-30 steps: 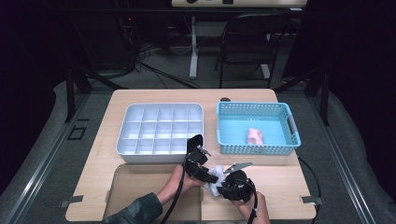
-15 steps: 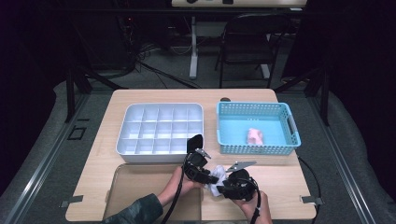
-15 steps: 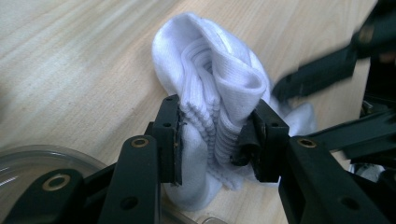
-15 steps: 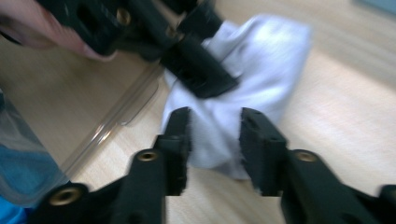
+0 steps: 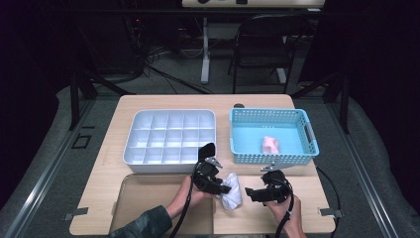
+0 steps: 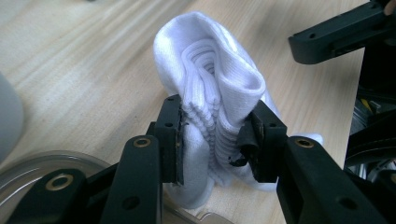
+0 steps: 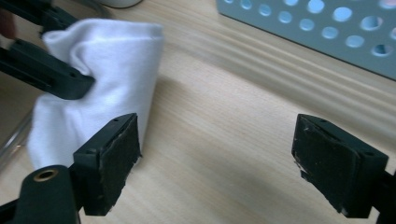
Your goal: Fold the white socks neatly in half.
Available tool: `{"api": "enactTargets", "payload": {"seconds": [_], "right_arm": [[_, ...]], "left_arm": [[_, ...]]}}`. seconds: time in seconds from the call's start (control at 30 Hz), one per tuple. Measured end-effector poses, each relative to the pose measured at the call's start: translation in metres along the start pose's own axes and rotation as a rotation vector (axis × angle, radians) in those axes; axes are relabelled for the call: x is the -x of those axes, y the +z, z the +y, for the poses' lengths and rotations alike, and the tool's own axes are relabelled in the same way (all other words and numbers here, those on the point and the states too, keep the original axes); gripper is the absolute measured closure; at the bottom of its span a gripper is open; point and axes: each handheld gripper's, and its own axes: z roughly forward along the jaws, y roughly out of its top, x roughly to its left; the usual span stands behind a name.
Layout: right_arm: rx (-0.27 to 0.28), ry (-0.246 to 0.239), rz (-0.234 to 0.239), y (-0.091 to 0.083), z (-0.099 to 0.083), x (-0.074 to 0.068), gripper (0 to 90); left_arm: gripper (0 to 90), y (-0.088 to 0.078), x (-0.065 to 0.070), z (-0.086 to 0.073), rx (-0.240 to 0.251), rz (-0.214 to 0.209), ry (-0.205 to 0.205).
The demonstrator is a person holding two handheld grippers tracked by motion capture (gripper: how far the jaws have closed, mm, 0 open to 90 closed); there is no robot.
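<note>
A white sock (image 5: 232,195) (image 6: 210,70) lies bunched on the wooden table near the front edge. My left gripper (image 5: 218,190) (image 6: 215,140) is shut on its ribbed folds, pads pressing from both sides after its jaws have just been closing. My right gripper (image 5: 250,194) (image 7: 217,154) stands open just right of the sock (image 7: 102,70). Its jaws have just been opening, with bare table between them. Its left pad is close beside the sock's edge.
A white compartment tray (image 5: 171,136) stands behind the left hand. A blue perforated basket (image 5: 307,130) at the back right holds a pink thing (image 5: 270,144). A clear flat lid (image 5: 148,198) lies at the front left.
My right gripper has opened wide and drawn off to the right, away from the sock. The left gripper stays where it was, closed on the sock.
</note>
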Motion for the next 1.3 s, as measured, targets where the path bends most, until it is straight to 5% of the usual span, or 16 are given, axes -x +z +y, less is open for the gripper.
{"api": "enactTargets", "payload": {"seconds": [0.33,0.53,0.83,1.3], "right_arm": [[-0.007,-0.01,-0.032,0.003,0.0,0.005,3.5],[-0.069,-0.01,-0.042,0.01,-0.002,0.008,0.0],[-0.127,-0.013,-0.067,0.017,-0.003,0.01,0.0],[-0.18,-0.016,-0.09,0.024,-0.005,0.011,0.0]], "left_arm": [[62.8,-0.017,0.006,0.001,0.034,0.046,0.049],[62.7,-0.024,0.008,0.002,0.052,0.051,0.066],[62.7,-0.037,0.012,0.004,0.078,0.093,0.088],[62.7,-0.056,0.016,0.007,0.122,0.096,0.111]]}}
